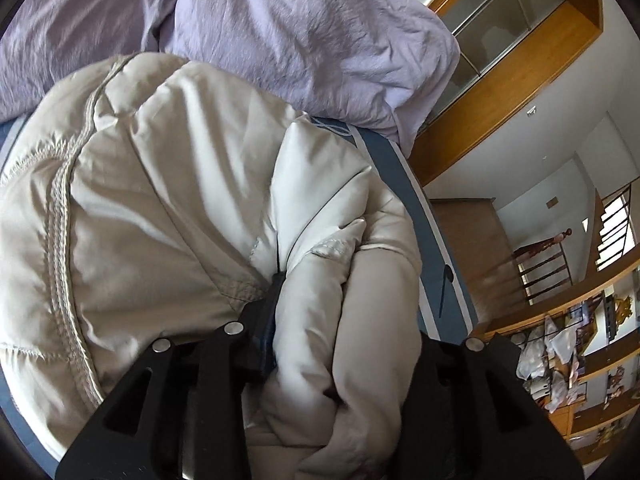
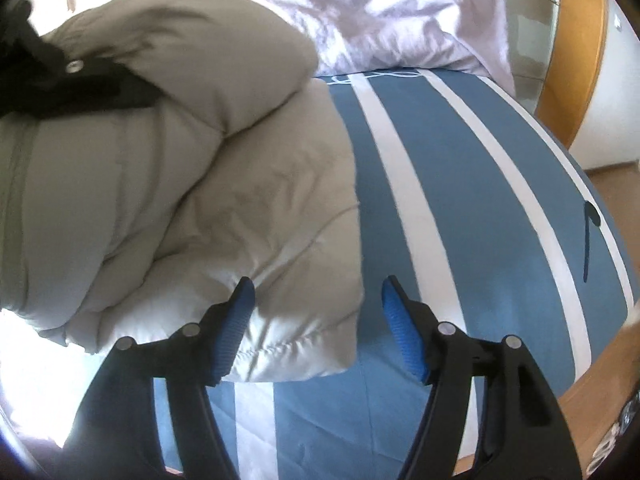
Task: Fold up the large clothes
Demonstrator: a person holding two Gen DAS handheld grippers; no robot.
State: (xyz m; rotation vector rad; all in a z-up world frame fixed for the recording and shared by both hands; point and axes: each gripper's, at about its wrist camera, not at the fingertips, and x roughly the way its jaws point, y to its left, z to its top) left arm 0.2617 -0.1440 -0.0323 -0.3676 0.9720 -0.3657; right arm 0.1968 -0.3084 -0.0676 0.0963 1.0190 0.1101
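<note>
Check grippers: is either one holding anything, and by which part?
Left gripper is shut on a bunched fold of the beige puffer jacket. Right gripper is open, holding nothing, at the jacket's corner.

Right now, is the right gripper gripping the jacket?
No, the right gripper is open, jaws spread apart over the beige jacket edge and striped sheet.

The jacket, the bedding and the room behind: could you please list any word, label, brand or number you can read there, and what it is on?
No readable text in either view.
Beige puffer jacket: no label or brand showing.
Blue striped sheet: a dark curved printed mark and white line drawing, not letters.
Wall plate: too small to read.
Shelf clutter: too blurred to read.
</note>
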